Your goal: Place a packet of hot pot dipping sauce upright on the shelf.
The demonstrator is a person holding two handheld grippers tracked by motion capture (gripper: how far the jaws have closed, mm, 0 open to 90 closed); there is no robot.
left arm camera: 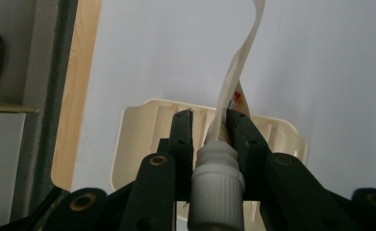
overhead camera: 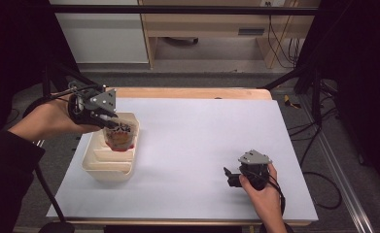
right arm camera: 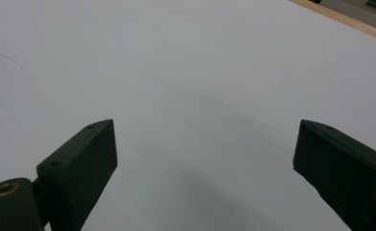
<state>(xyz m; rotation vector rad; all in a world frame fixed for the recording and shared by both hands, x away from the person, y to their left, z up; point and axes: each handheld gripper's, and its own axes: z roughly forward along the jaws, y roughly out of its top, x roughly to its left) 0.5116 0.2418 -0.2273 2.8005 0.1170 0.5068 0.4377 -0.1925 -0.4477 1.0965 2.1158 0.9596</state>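
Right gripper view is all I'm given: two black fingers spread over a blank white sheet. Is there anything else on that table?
Observer: Yes. The high view shows a cream tray with ribbed compartments near the table's left edge.
Operator: What is the other hand doing?
Observer: Its left gripper is at the tray's far end, holding a pouch with a red print.
Operator: Holding it where?
Observer: In the left gripper view, the fingers are closed on the neck just past the white ribbed cap.
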